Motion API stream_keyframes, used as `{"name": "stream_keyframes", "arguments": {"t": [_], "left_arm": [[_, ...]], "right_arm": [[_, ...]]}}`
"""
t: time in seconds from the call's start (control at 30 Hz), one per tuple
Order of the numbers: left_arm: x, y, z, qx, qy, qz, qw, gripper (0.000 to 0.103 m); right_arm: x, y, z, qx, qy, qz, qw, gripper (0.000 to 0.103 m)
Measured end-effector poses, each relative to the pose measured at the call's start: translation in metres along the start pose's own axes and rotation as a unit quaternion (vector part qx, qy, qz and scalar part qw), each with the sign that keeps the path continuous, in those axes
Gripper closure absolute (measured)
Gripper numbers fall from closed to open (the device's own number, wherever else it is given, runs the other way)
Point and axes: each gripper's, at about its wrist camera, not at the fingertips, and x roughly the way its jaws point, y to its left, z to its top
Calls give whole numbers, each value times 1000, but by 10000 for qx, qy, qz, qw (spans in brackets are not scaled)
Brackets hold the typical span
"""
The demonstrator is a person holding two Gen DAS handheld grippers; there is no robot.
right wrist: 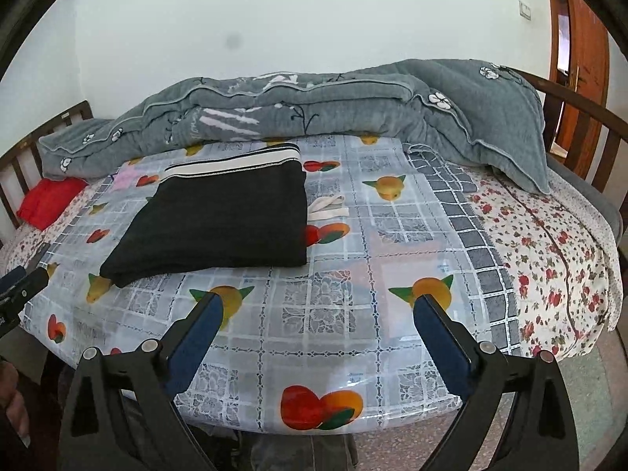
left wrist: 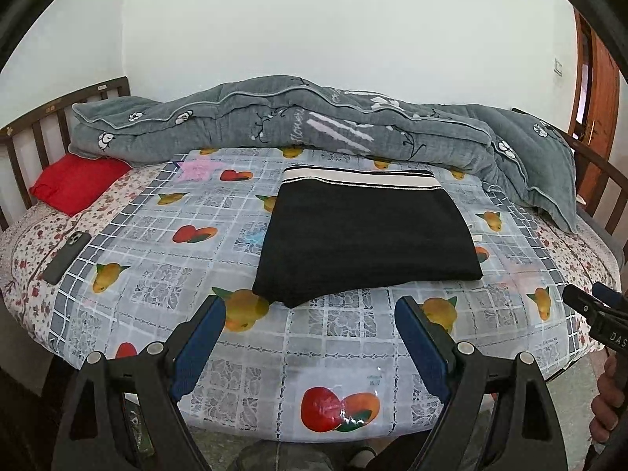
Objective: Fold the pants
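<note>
The black pants (left wrist: 365,231) lie folded into a flat rectangle on the fruit-patterned plastic cover of the bed, striped white waistband at the far edge. They also show in the right wrist view (right wrist: 219,219), with a white drawstring (right wrist: 327,207) sticking out at their right side. My left gripper (left wrist: 310,306) is open and empty, held just short of the pants' near edge. My right gripper (right wrist: 318,304) is open and empty, to the right of and nearer than the pants. Its tip shows at the right edge of the left wrist view (left wrist: 588,306).
A rumpled grey quilt (left wrist: 314,125) lies along the far side of the bed. A red pillow (left wrist: 78,182) and a dark phone (left wrist: 66,257) lie at the left. Wooden bed rails (right wrist: 581,117) stand at both ends. A wooden door (right wrist: 581,51) is at the right.
</note>
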Motion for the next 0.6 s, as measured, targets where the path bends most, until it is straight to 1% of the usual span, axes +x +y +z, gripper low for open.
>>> {"name": "stream_keyframes", "arguments": {"t": [0.6], "left_arm": [[-2,-1,0,-13,-17,-13,10000,15]], "right_arm": [[-14,-1,1,-18,-105,-21,9999,7]]}}
